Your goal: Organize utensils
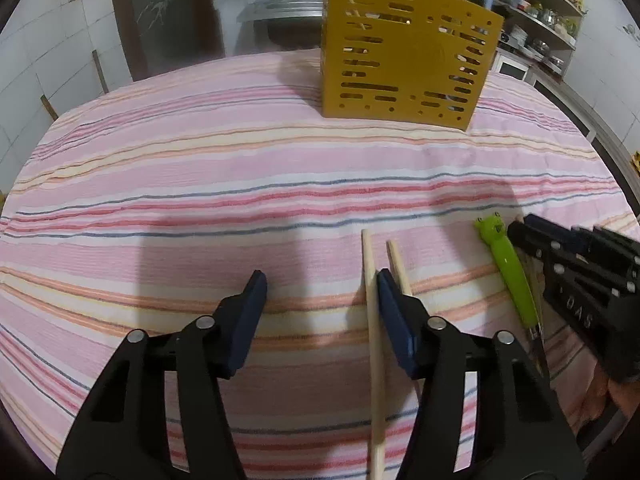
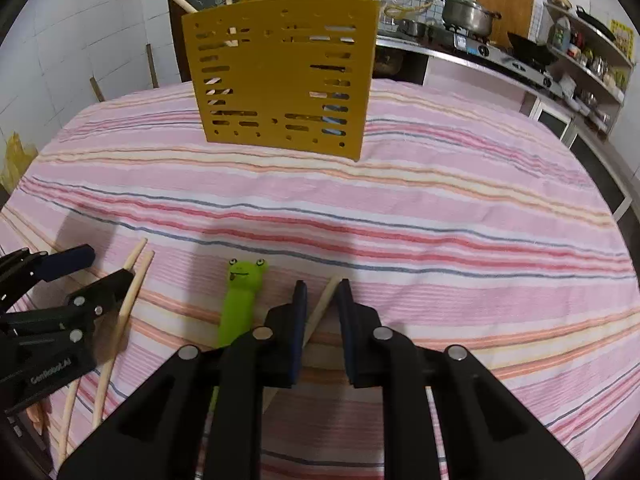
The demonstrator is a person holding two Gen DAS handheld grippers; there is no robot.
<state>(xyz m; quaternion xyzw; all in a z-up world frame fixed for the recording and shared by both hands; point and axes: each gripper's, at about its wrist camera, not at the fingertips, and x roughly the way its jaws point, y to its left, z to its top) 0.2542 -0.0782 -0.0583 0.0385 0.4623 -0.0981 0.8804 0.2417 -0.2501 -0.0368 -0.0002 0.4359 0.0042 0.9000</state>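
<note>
A pale wooden chopstick [image 2: 325, 300] is straddled, not yet clenched, by the right tongs [image 2: 322, 294]; the left tongs [image 1: 320, 284] are spread wide beside another chopstick [image 1: 374, 344], for the mustard slotted plastic holder [image 1: 404, 60].

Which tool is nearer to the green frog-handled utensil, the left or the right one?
Right. The right tool is immediately beside the green frog-handled utensil, straddling a chopstick. The left tool is farther off, past two chopsticks.

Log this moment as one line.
left gripper: open over chopsticks | right gripper: open around chopstick | frog knife: on cloth | holder: upright
</note>
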